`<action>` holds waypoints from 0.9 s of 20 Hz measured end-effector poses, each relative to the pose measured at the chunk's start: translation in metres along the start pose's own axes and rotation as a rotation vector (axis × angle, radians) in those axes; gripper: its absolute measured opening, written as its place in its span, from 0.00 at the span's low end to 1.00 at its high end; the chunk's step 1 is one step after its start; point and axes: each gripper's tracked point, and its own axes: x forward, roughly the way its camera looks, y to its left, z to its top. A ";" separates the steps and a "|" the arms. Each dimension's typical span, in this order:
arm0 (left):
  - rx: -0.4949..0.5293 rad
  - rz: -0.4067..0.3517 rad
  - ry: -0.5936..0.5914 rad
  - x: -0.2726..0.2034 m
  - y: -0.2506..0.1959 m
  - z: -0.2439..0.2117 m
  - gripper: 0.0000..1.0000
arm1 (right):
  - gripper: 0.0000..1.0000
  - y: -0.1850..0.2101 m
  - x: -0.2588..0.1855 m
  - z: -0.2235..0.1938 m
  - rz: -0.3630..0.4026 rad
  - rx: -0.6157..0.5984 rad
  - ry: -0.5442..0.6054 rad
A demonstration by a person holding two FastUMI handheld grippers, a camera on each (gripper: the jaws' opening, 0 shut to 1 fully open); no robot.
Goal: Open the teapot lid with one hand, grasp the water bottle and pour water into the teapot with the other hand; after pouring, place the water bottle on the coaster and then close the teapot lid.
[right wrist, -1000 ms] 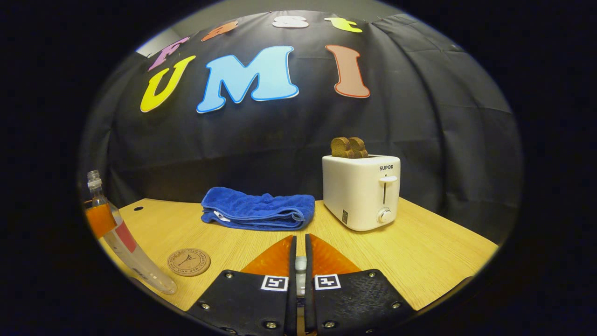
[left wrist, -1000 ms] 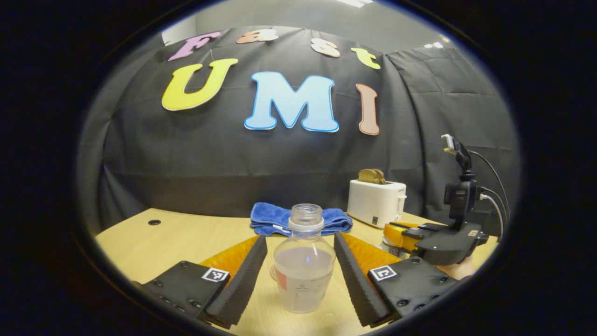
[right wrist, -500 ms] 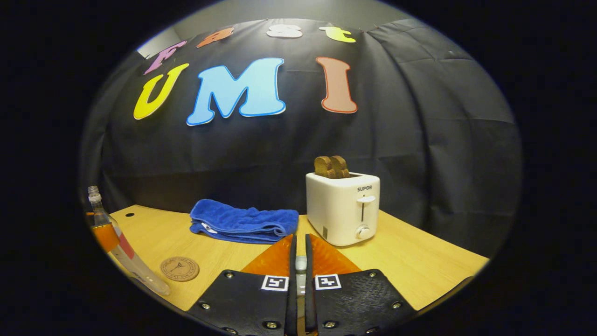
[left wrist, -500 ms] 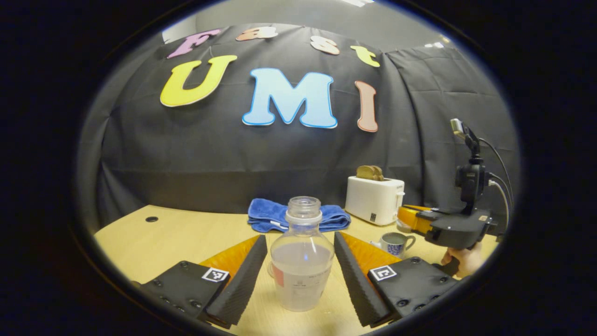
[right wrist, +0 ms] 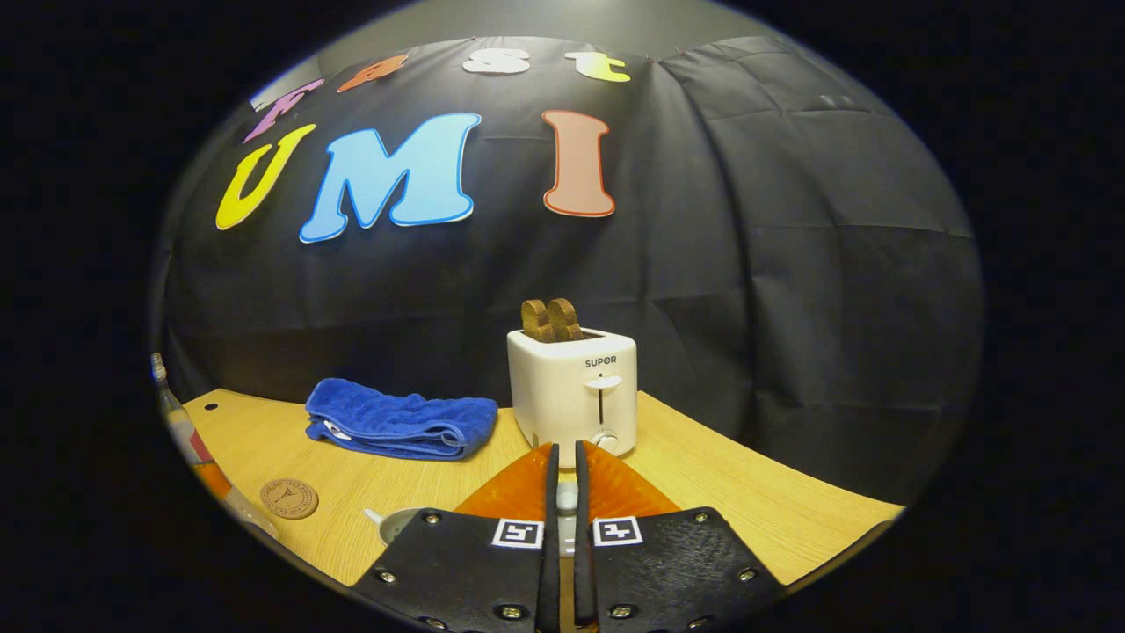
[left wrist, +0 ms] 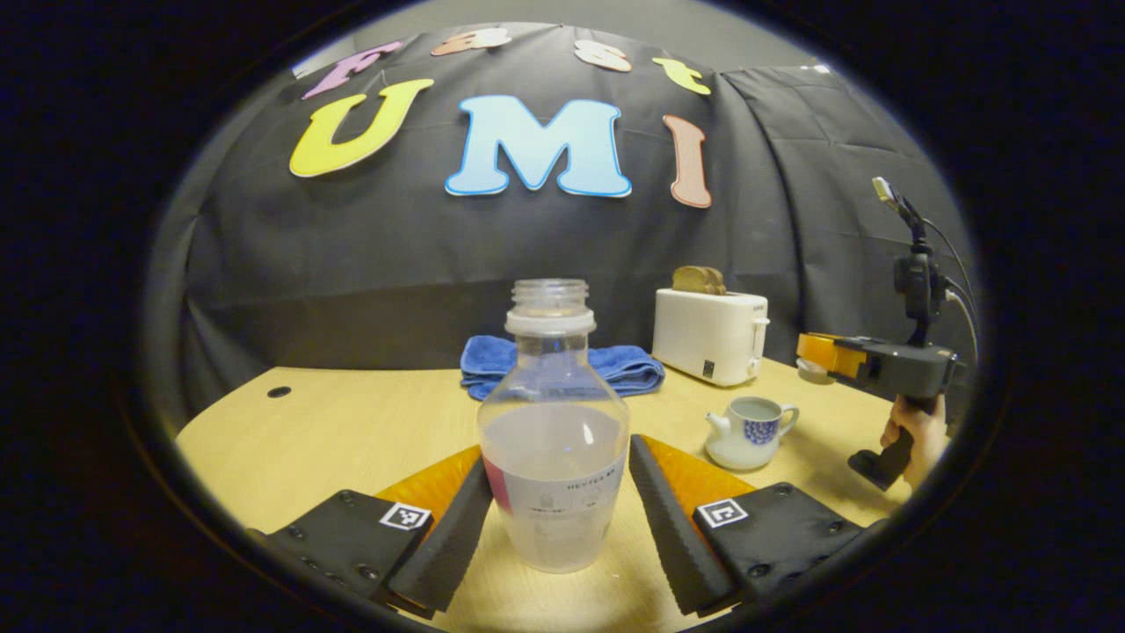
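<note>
Two fingers of the left claw (left wrist: pixel 555 519) are set against the upright bottle (left wrist: pixel 554 440), apparently clamped. The open teapot (left wrist: pixel 747 432) stands right of the bottle on the desk (left wrist: pixel 352 422). The right claw (right wrist: pixel 562 527) is pressed together, seemingly on the lid.

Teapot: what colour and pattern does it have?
The teapot is white with a blue patterned patch on its side, clearest in the left gripper view.
</note>
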 end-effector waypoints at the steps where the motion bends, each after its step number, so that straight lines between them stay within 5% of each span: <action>1: 0.001 0.001 0.002 0.001 0.000 -0.002 0.95 | 0.06 -0.001 -0.001 0.000 -0.003 0.000 0.000; 4: 0.013 -0.001 0.009 0.001 0.000 -0.005 0.85 | 0.06 -0.003 -0.002 0.002 -0.005 0.001 0.001; 10: 0.113 -0.020 0.040 0.004 -0.004 -0.002 0.81 | 0.06 -0.010 -0.003 0.004 -0.013 -0.024 -0.006; 18: 0.550 -0.065 0.217 0.029 -0.013 0.007 0.81 | 0.06 -0.036 0.001 -0.002 -0.038 -0.034 0.038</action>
